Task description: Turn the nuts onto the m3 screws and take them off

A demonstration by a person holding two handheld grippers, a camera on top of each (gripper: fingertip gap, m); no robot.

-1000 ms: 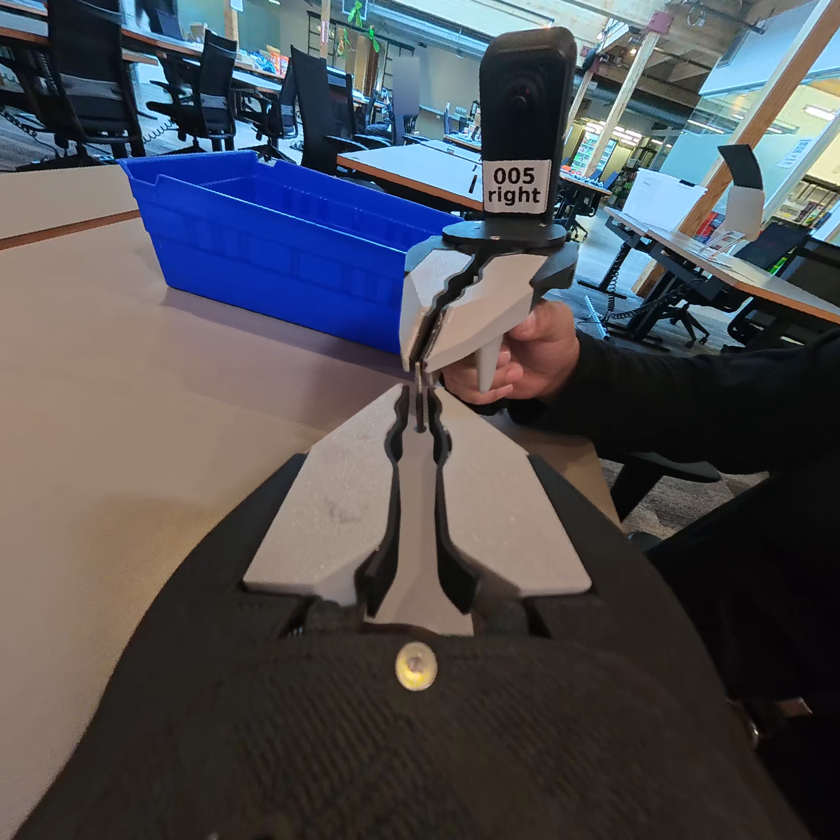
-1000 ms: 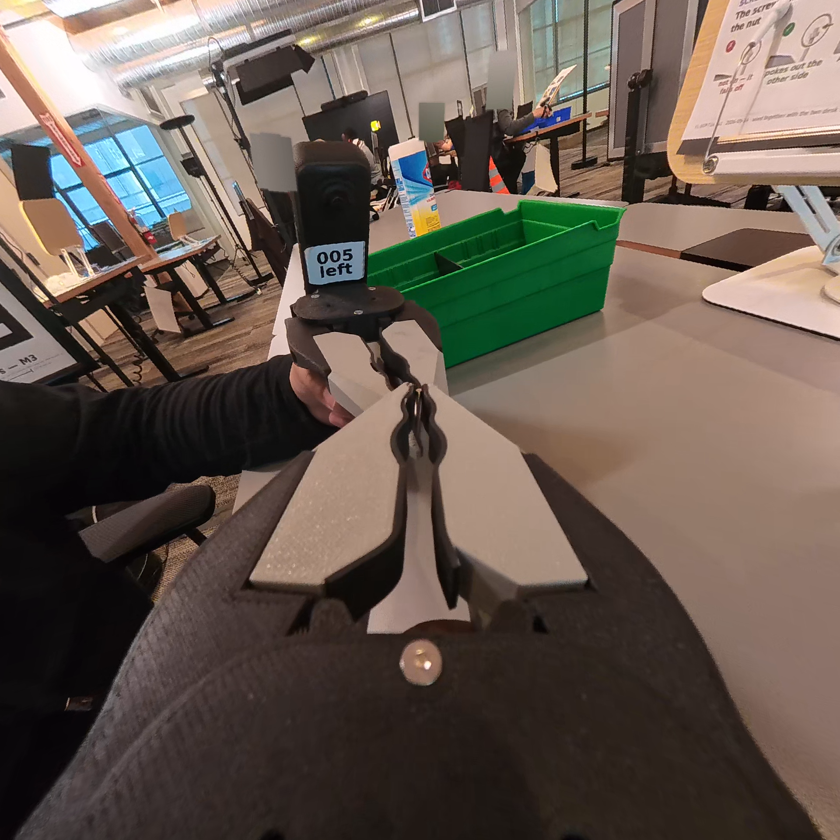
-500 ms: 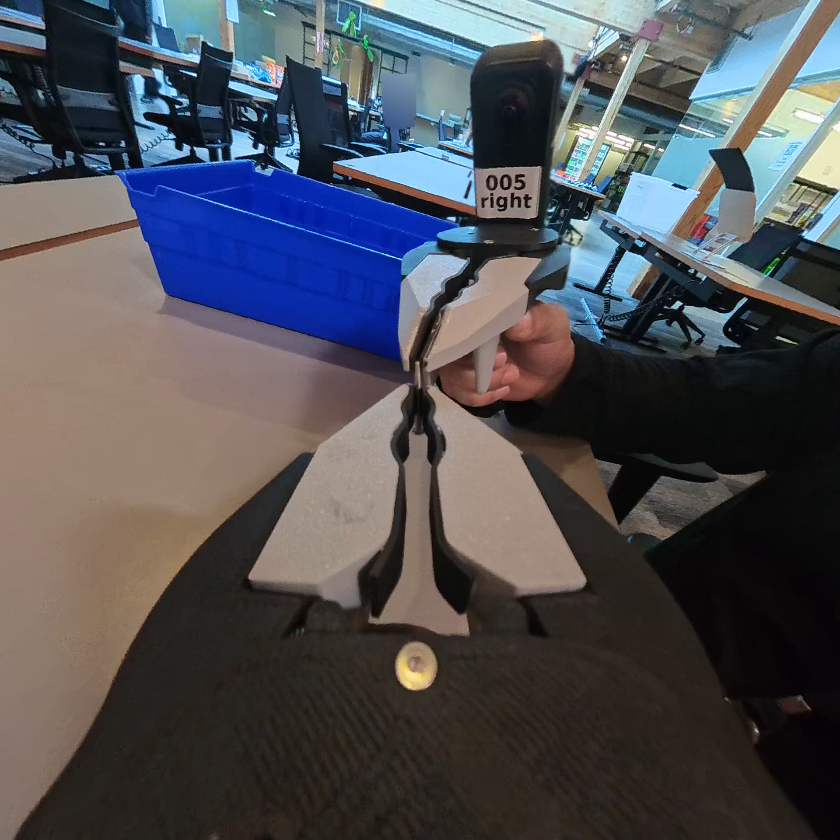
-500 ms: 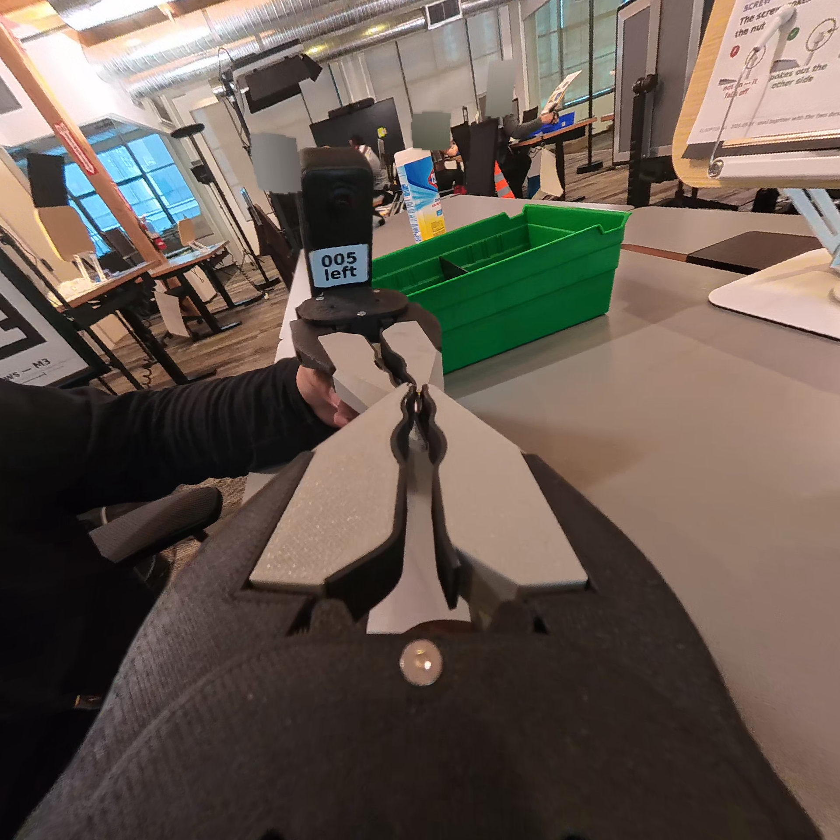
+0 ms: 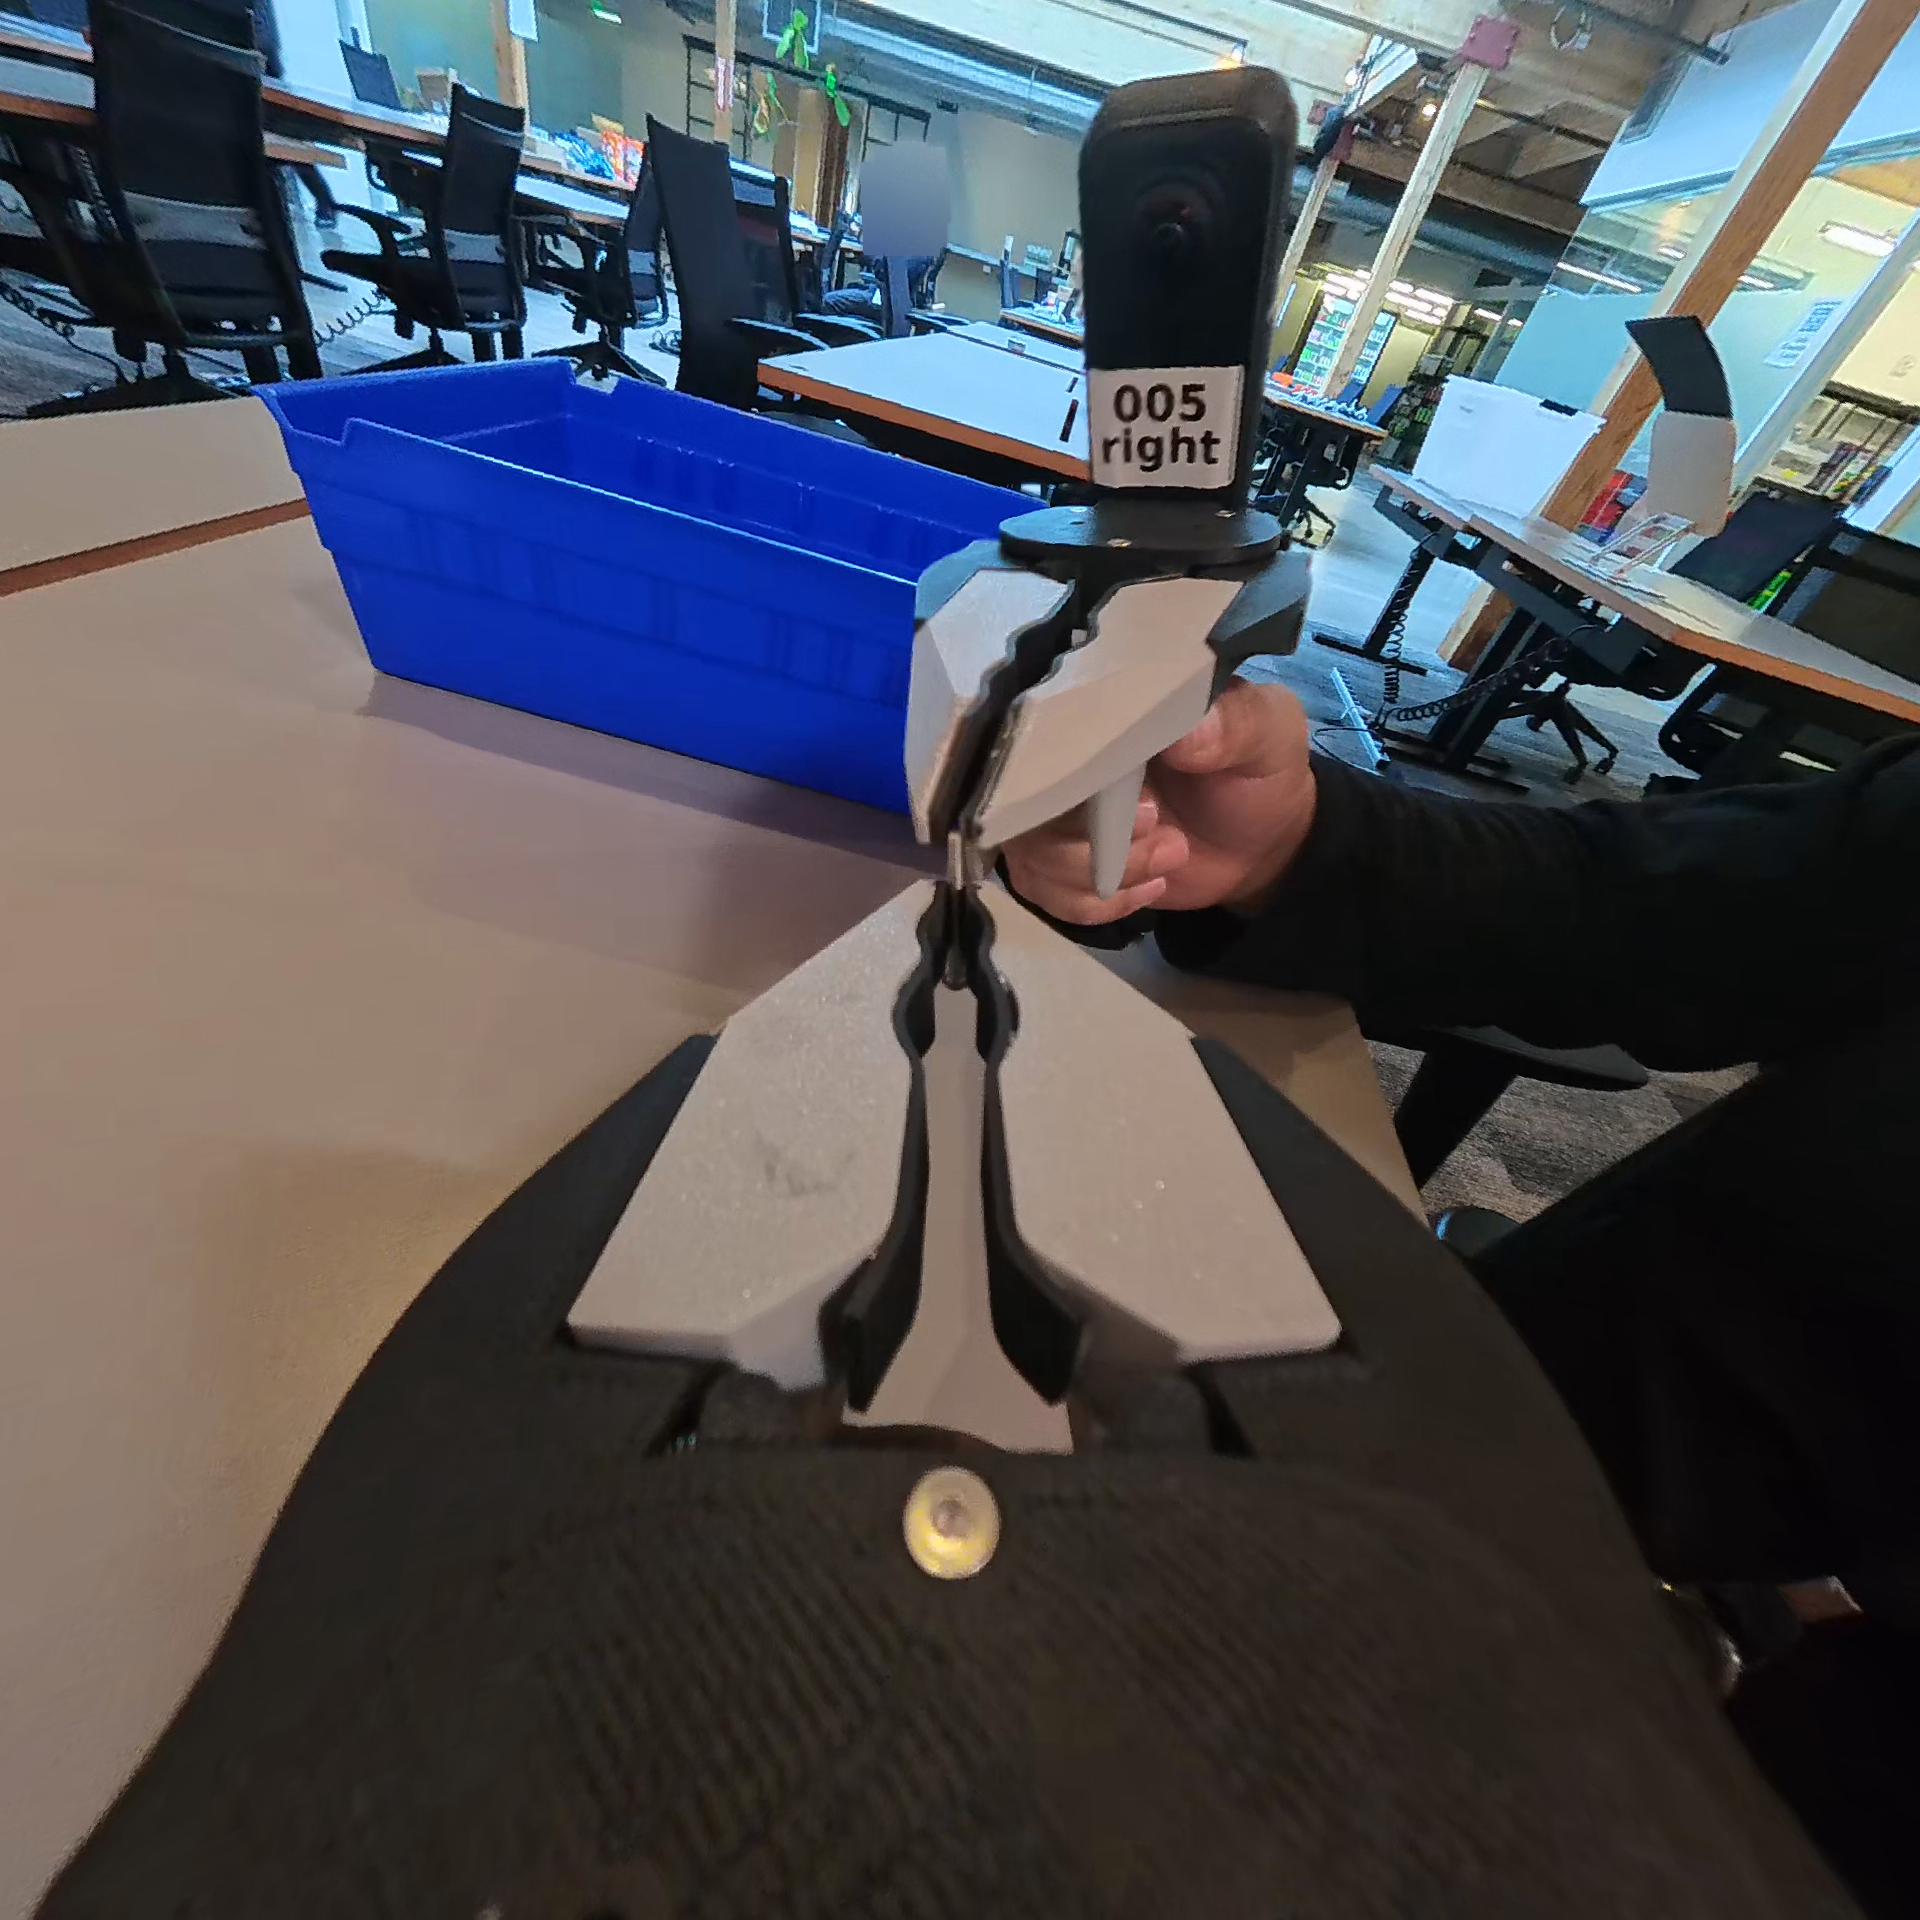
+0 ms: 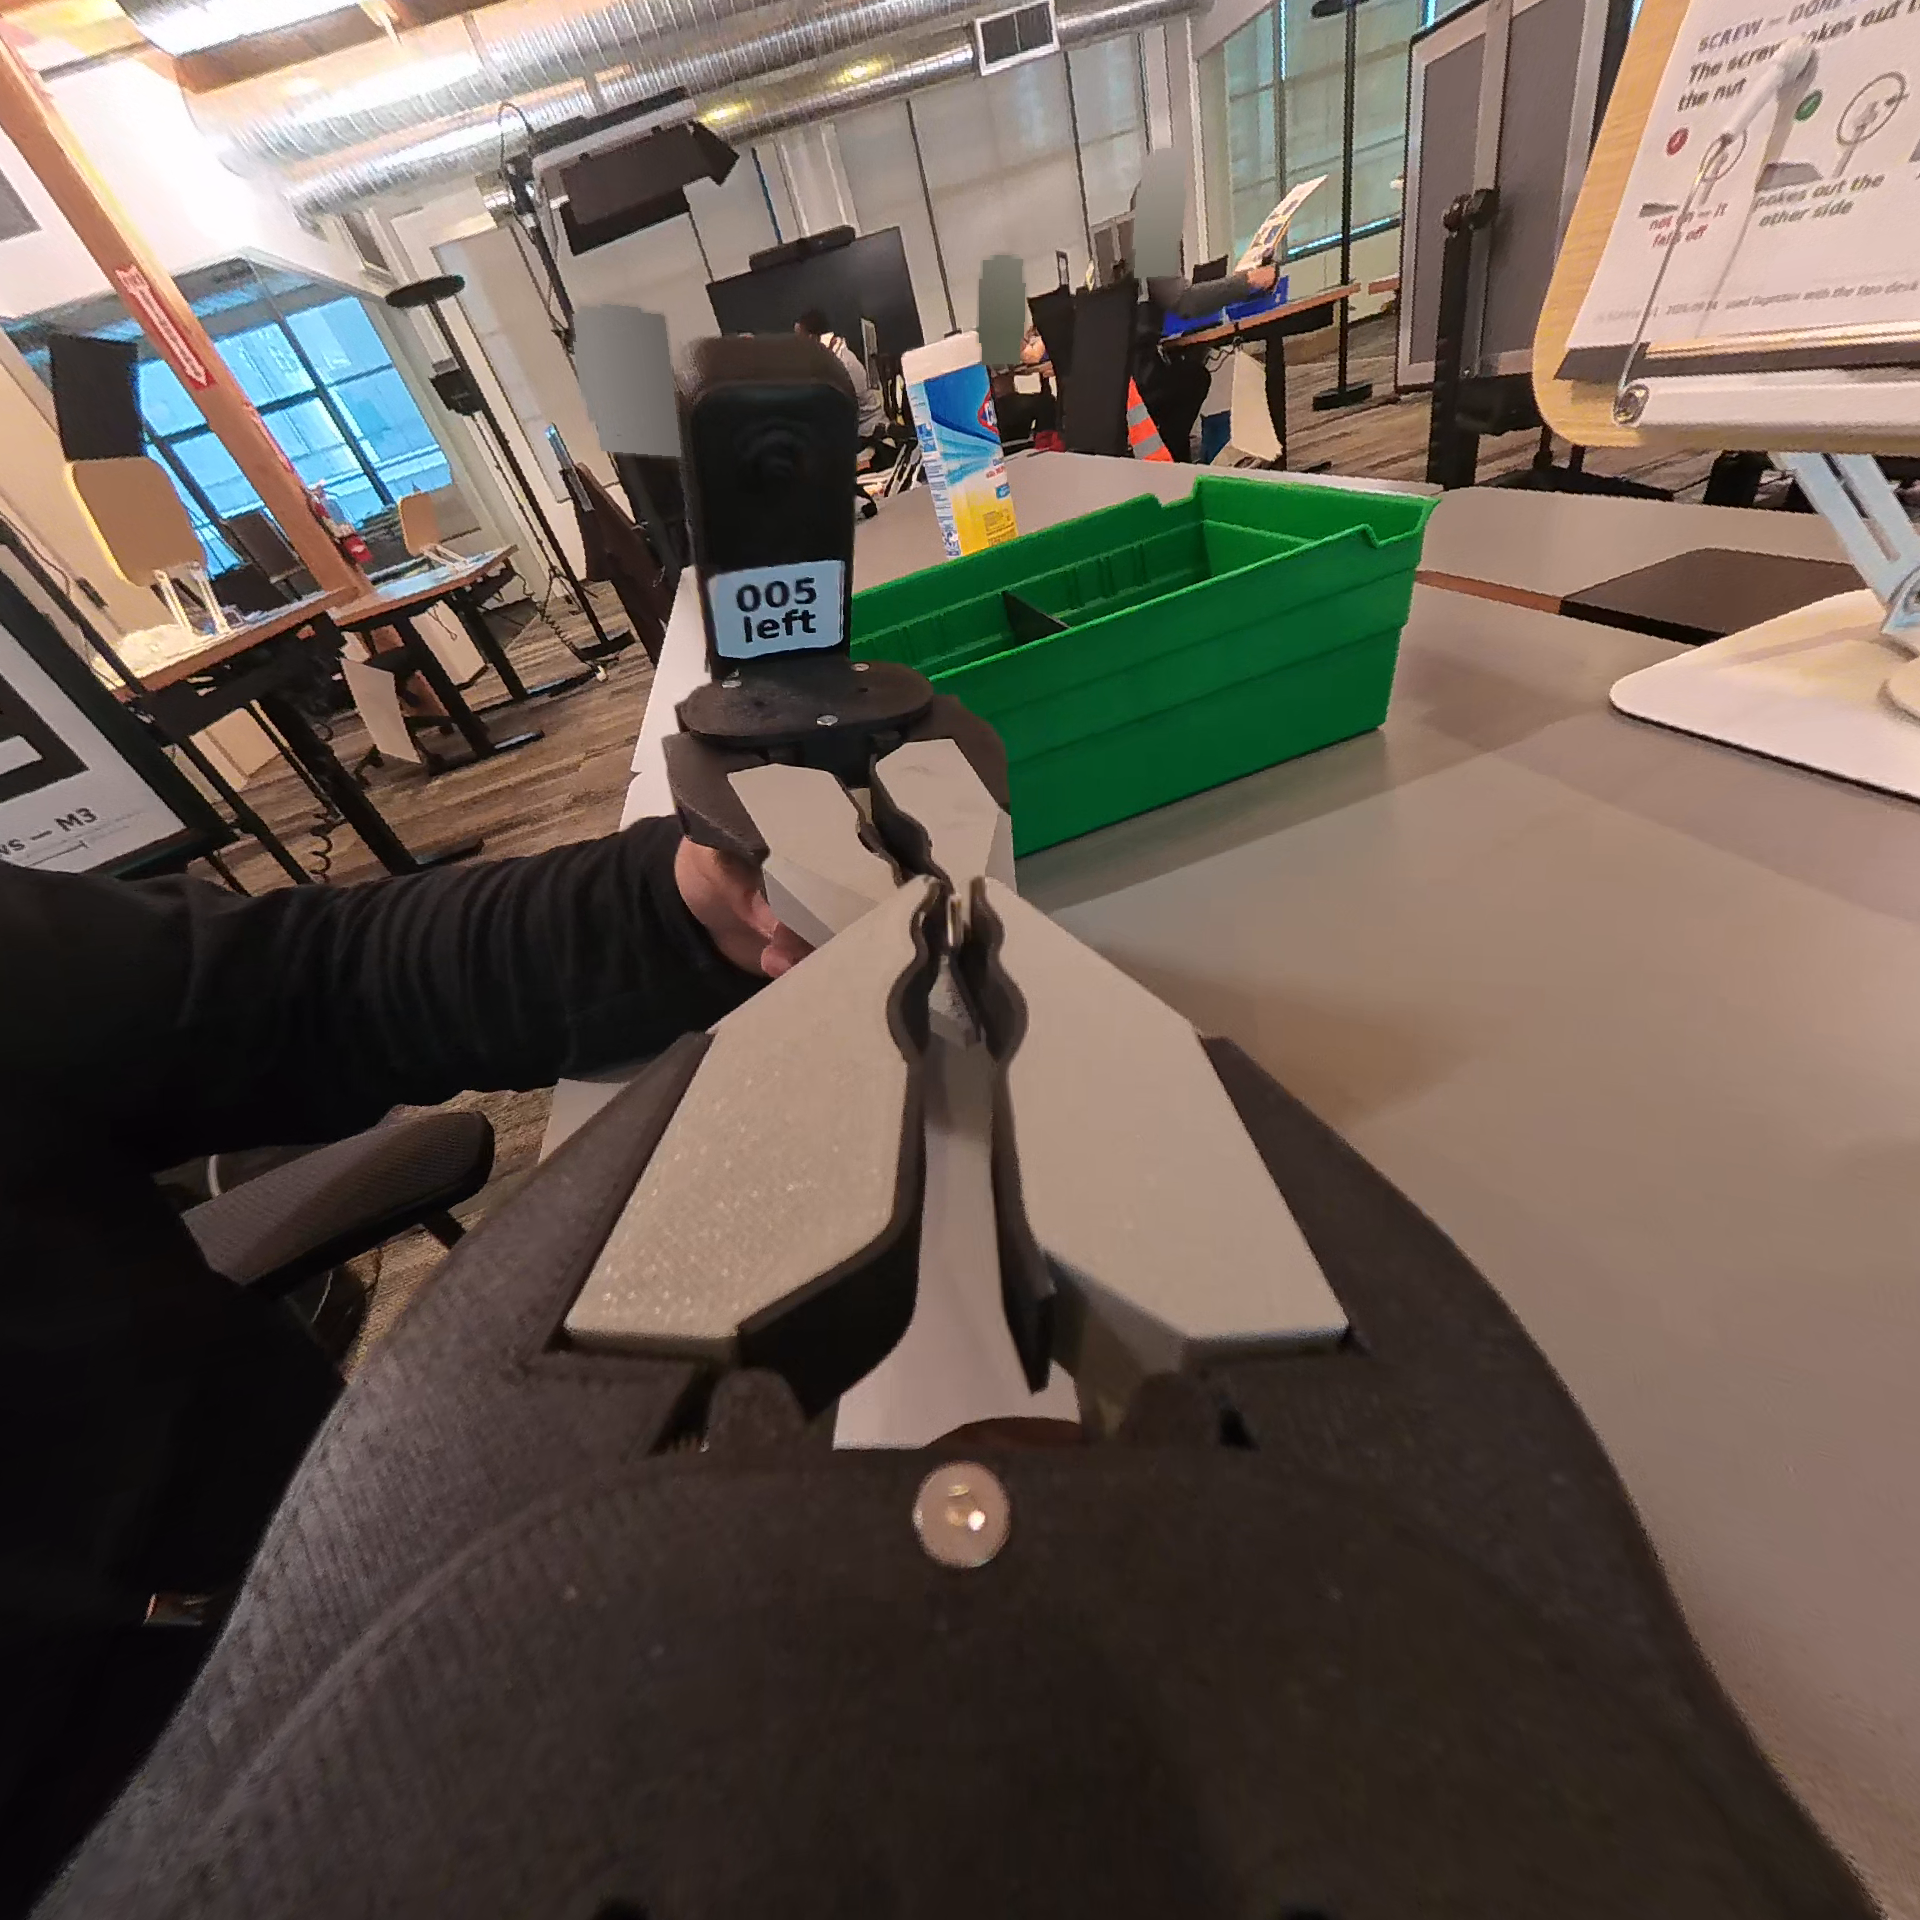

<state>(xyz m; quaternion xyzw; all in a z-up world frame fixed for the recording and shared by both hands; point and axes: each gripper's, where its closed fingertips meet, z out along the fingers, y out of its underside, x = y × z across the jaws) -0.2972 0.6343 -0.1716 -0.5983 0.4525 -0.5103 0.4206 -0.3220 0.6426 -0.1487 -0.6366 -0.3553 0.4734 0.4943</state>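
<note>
Both grippers meet tip to tip above the grey table (image 5: 312,935). In the left wrist view my left gripper (image 5: 954,935) is shut on a thin dark M3 screw (image 5: 952,968) that points at the right gripper (image 5: 964,831). The right gripper is tilted and pinches a small silver nut (image 5: 962,858) at the screw's end. In the right wrist view my right gripper (image 6: 951,914) is shut on the silver nut (image 6: 953,921), and the left gripper (image 6: 902,831) faces it, just behind the nut. A hand holds each gripper.
A blue bin (image 5: 644,582) stands on the table behind the grippers in the left wrist view. In the right wrist view a green divided bin (image 6: 1195,644), a wipes canister (image 6: 961,457) and a white stand with an instruction sheet (image 6: 1766,686) are on the table. The tips of both grippers are at nearly the same place.
The two grippers have drawn closer, so less of the screw shows between their tips. The left gripper's top has leaned and turned in the right wrist view. Both stay shut.
</note>
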